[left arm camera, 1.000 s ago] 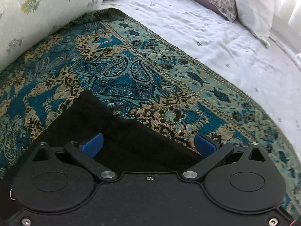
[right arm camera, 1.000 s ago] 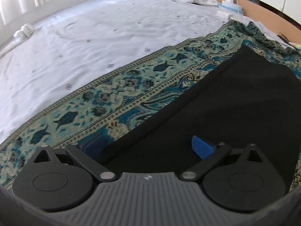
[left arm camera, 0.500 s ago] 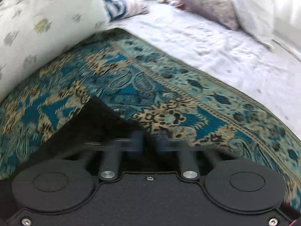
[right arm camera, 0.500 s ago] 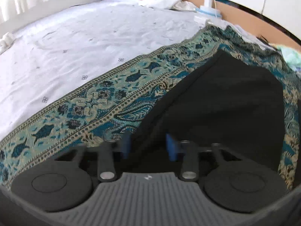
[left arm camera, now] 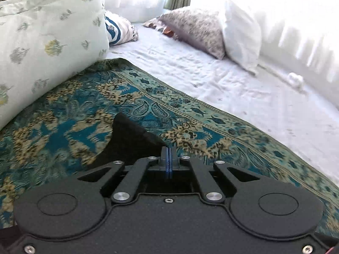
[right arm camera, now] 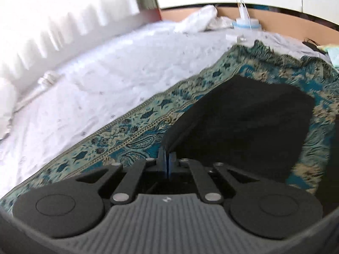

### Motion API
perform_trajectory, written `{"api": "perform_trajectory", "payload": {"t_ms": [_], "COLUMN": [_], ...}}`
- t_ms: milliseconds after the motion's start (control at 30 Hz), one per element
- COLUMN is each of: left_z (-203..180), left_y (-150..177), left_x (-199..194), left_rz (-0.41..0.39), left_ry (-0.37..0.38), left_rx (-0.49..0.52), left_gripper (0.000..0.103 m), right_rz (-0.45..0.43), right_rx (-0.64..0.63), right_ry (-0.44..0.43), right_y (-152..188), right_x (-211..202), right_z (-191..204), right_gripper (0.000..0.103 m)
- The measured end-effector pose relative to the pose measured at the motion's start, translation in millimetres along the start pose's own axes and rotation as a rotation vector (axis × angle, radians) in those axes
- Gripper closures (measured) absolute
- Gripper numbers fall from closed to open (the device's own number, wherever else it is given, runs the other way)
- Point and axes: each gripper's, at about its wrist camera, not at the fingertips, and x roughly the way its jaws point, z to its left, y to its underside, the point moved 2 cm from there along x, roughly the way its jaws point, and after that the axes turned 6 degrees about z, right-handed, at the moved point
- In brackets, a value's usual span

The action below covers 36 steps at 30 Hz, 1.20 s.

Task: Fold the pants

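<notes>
The black pants (right arm camera: 250, 124) lie on a teal patterned throw (right arm camera: 135, 131) spread over the bed. My right gripper (right arm camera: 167, 158) is shut on the near edge of the pants and holds that edge lifted off the throw. In the left wrist view, my left gripper (left arm camera: 168, 158) is shut on a corner of the black pants (left arm camera: 129, 139), which rises in a peak just left of the blue pads. The teal throw (left arm camera: 84, 110) lies under it.
A large pale floral pillow (left arm camera: 42, 42) leans at the left. A grey floral pillow (left arm camera: 197, 27) and a white pillow (left arm camera: 241, 33) lie at the bed's far end. White sheet (left arm camera: 243, 93) stretches to the right. White cloth (right arm camera: 201, 21) and a charger (right arm camera: 245, 23) sit near the headboard.
Both grippers went from open around the pants' edge to shut on it, and both have lifted the black fabric up off the throw.
</notes>
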Motion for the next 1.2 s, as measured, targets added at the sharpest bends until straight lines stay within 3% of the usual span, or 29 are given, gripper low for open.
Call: {"api": "perform_trajectory", "payload": {"t_ms": [367, 533, 767, 1200], "left_z": [91.4, 117.1, 142.0, 165.8], "left_y": [79.2, 118.0, 152.8, 184.4], "left_x": [-109.4, -134.6, -159.2, -162.6], "left_rz": [-0.083, -0.090, -0.115, -0.102], "left_ry": [0.129, 0.120, 0.088, 0.032], "left_rx": [-0.003, 0.032, 0.090, 0.143], "left_gripper": [0.101, 0.101, 0.101, 0.101], "right_rz": [0.021, -0.001, -0.023, -0.072], "right_rx": [0.063, 0.057, 0.031, -0.085], "right_ry": [-0.135, -0.103, -0.078, -0.036], "right_y": [70.2, 110.9, 154.4, 193.3], "right_x": [-94.7, -120.4, -151.0, -176.0], "right_z": [-126.3, -164.1, -194.4, -211.1], "right_gripper": [0.100, 0.100, 0.100, 0.100]}}
